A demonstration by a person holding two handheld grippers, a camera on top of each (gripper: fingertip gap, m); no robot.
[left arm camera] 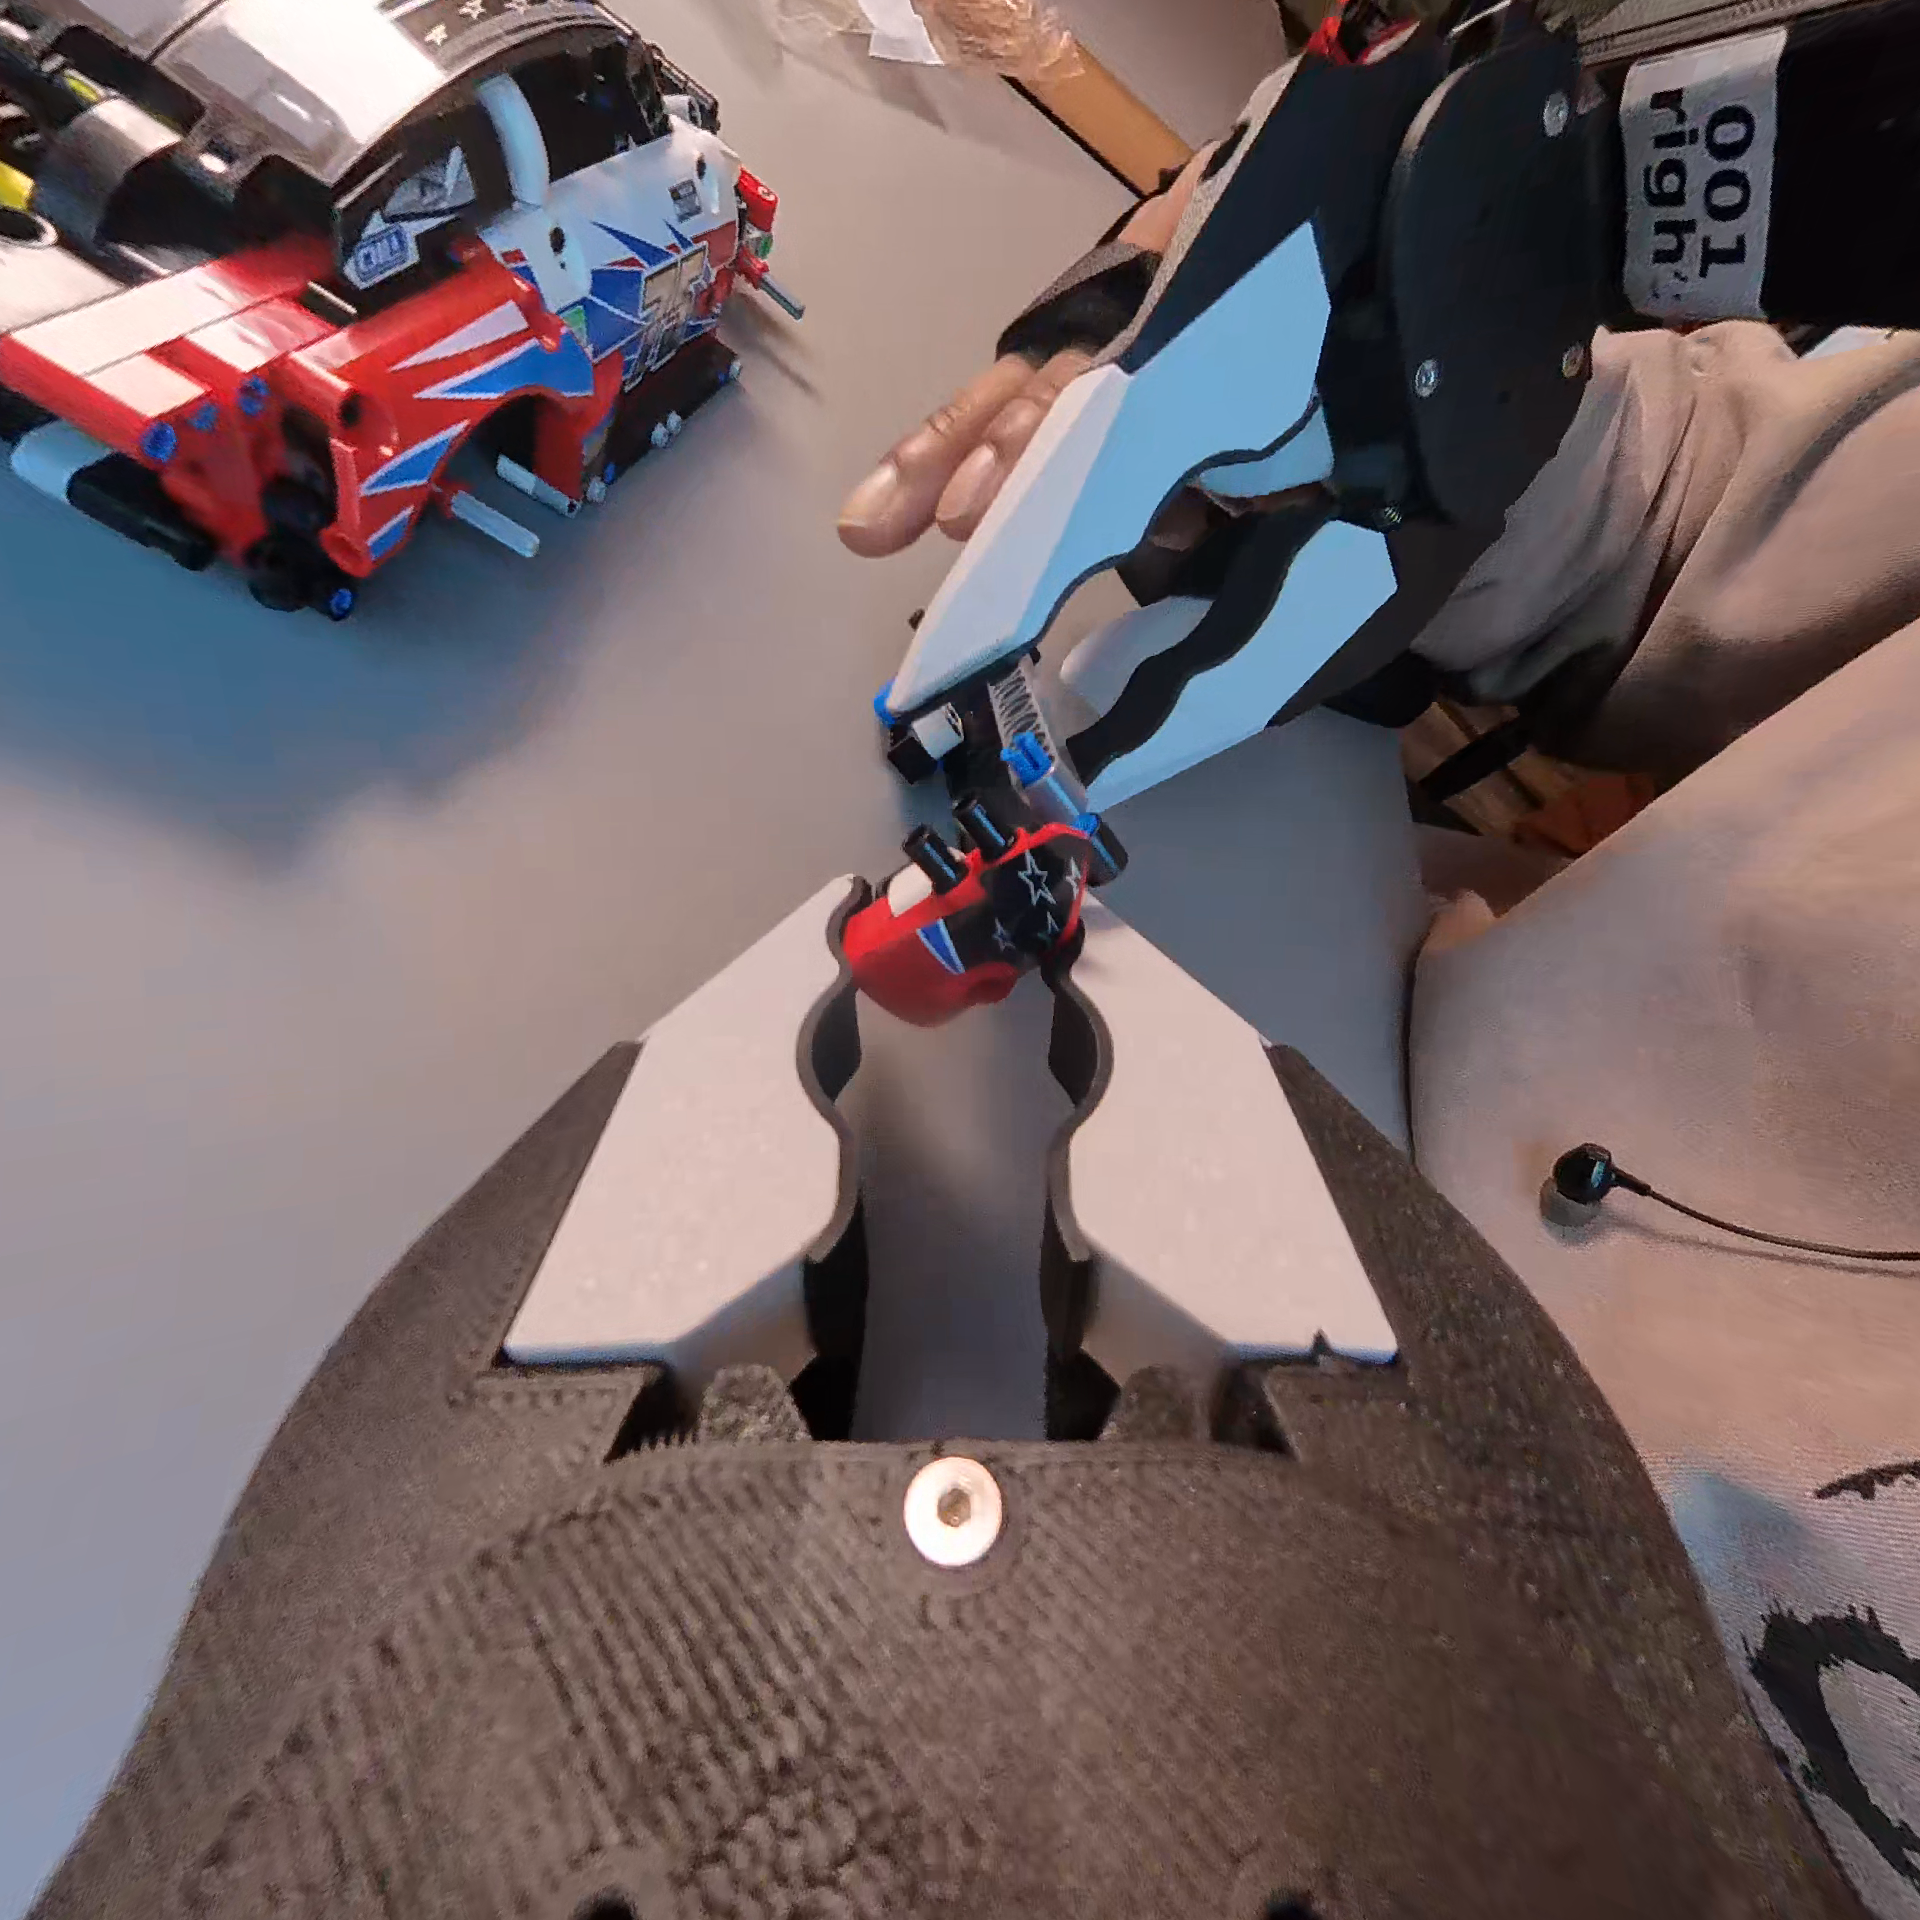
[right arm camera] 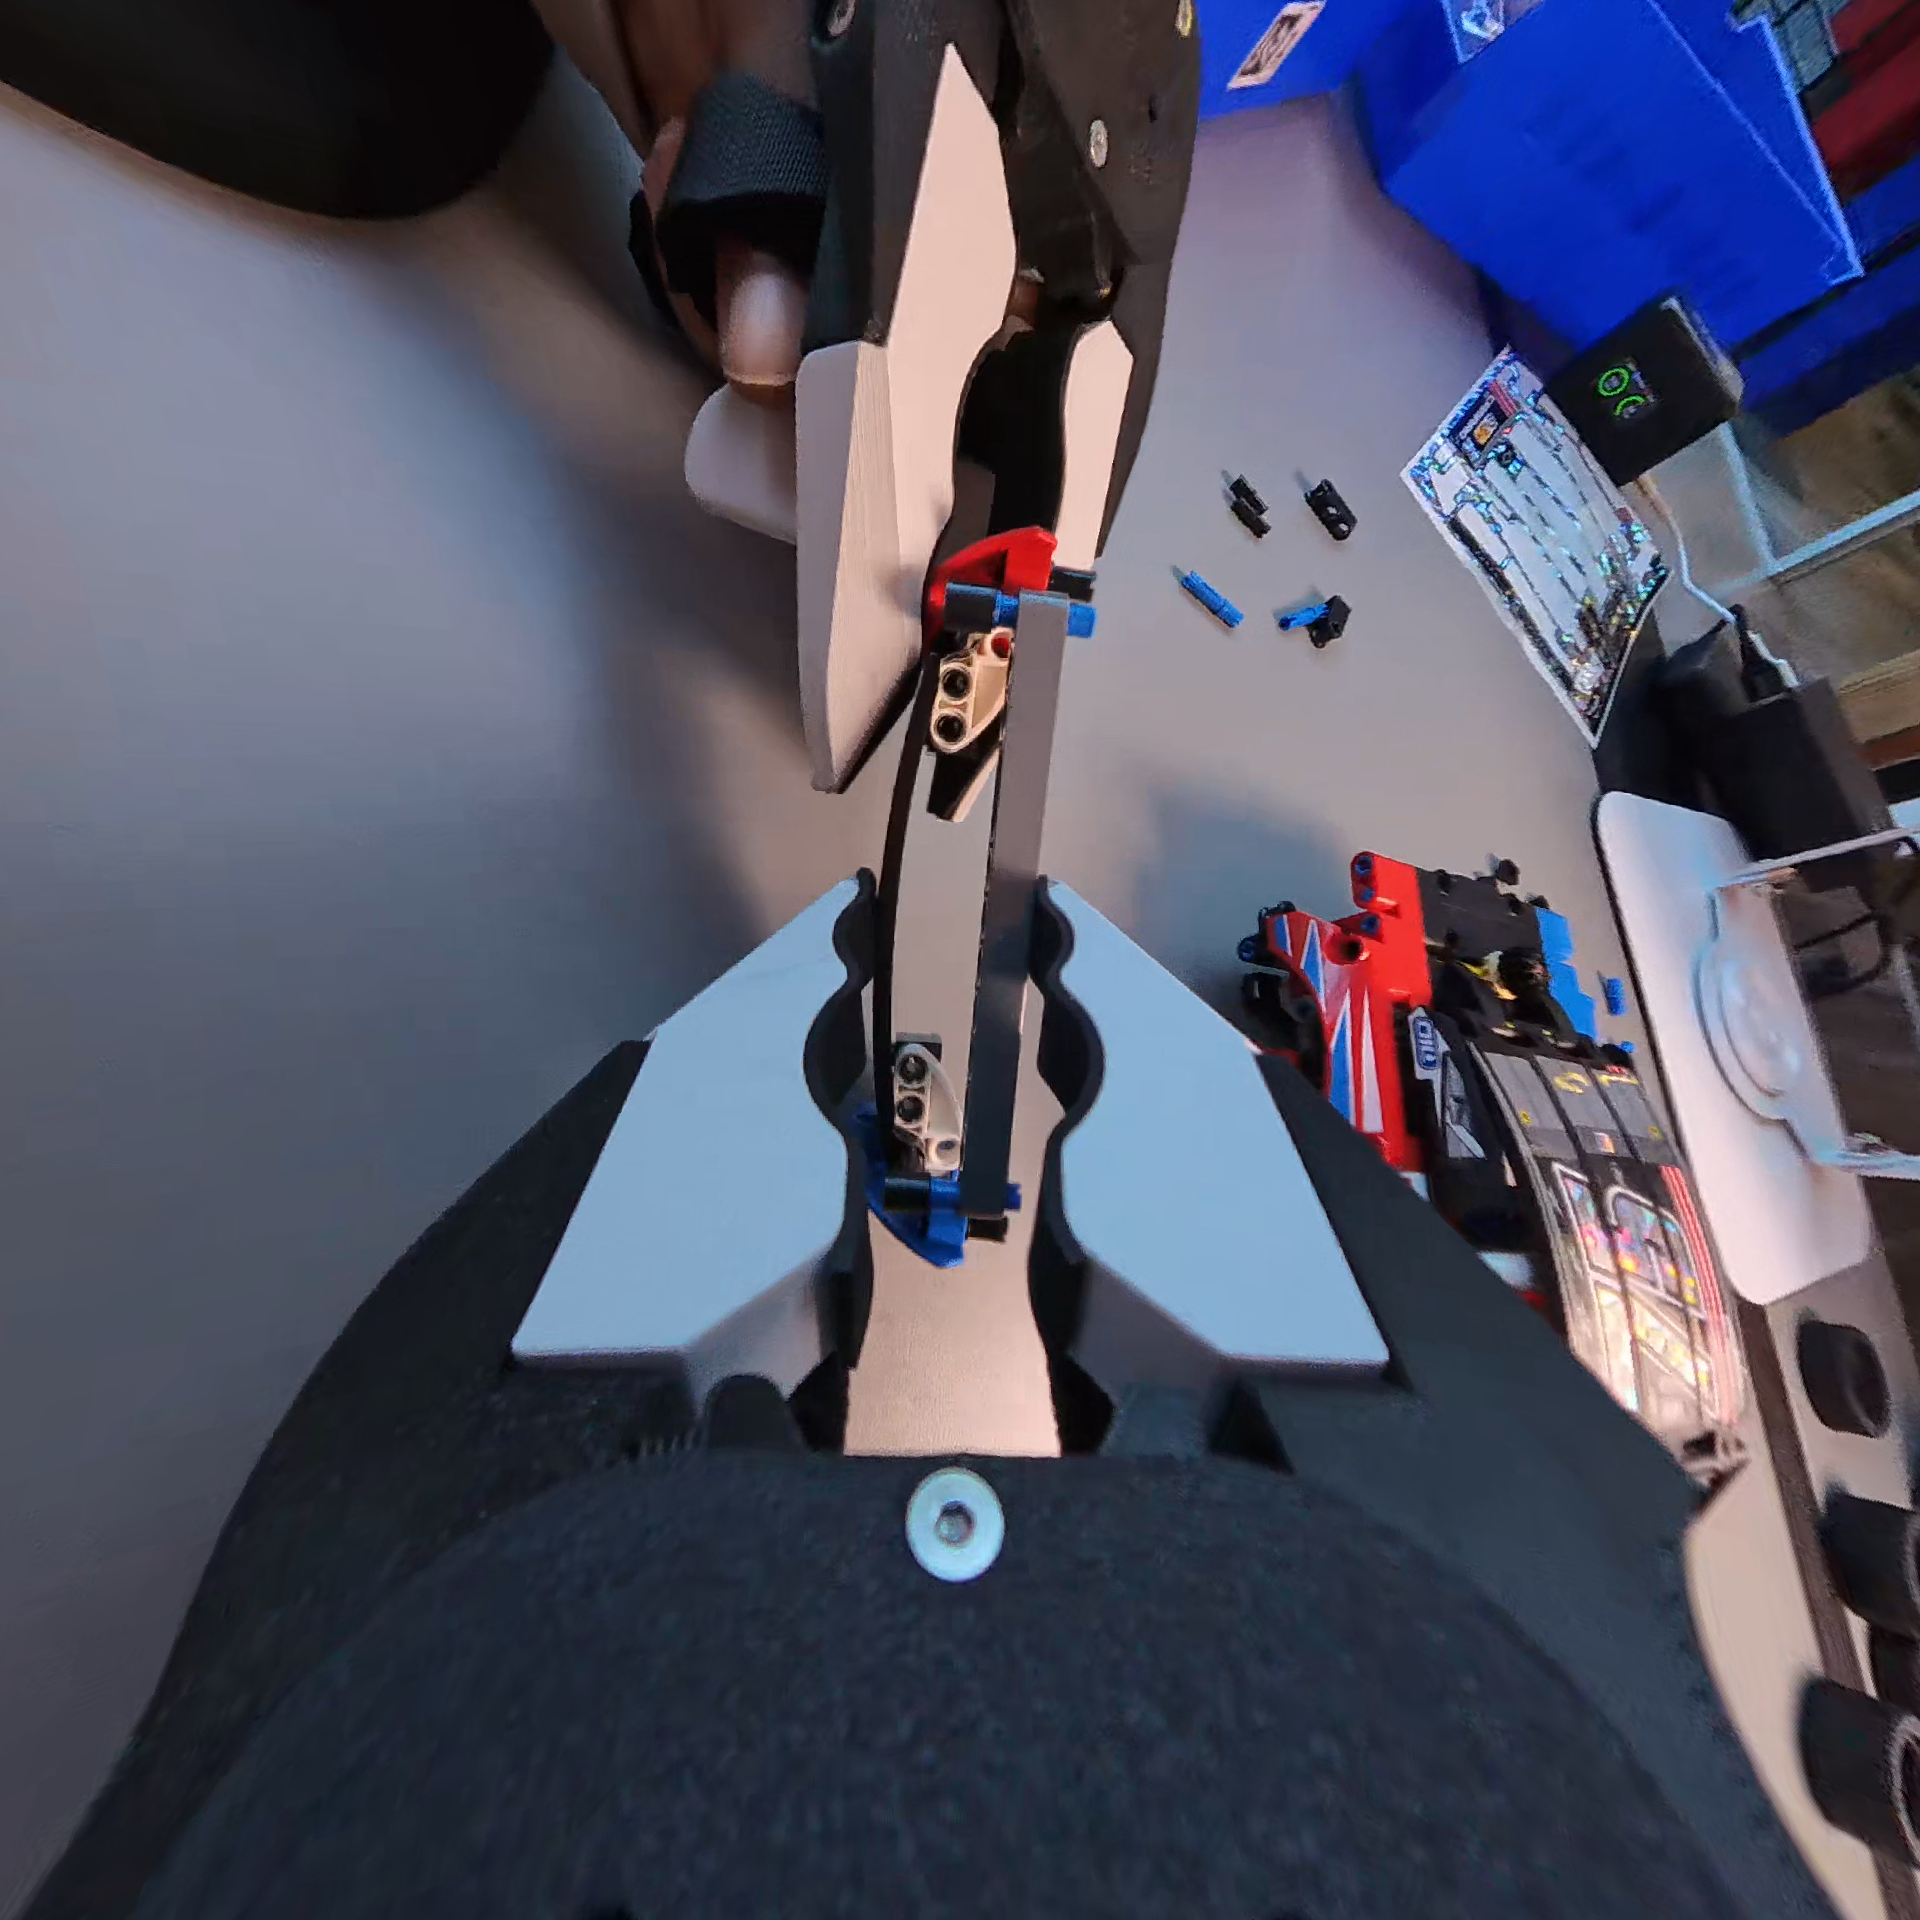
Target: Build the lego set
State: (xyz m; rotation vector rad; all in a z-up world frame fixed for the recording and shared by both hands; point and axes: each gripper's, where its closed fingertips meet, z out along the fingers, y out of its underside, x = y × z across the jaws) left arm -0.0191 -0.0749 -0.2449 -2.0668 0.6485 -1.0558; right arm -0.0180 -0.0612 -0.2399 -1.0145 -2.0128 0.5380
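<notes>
A long black and grey wing sub-assembly [right arm camera: 1023, 779] has a red end piece [left arm camera: 914, 966] with star stickers at one end and a blue end piece [right arm camera: 935, 1231] at the other. My left gripper [left arm camera: 961, 914] is shut on the red end piece. My right gripper [right arm camera: 951, 888] is shut across the wing's bars, with the blue end lying between its fingers. In the left wrist view the right gripper [left arm camera: 997, 748] comes in from the upper right. In the right wrist view the left gripper [right arm camera: 977, 644] comes down from the top onto the red end [right arm camera: 997, 556]. The assembly is held above the grey table.
The red, white and blue lego car [left arm camera: 364, 312] stands at the far left. In the right wrist view, several small loose black and blue pins [right arm camera: 1288, 551], a printed sheet [right arm camera: 1538, 540], another car section [right arm camera: 1455, 1039], a white tray [right arm camera: 1714, 1039], black tyres [right arm camera: 1849, 1382] and blue bins [right arm camera: 1621, 156] lie to the right.
</notes>
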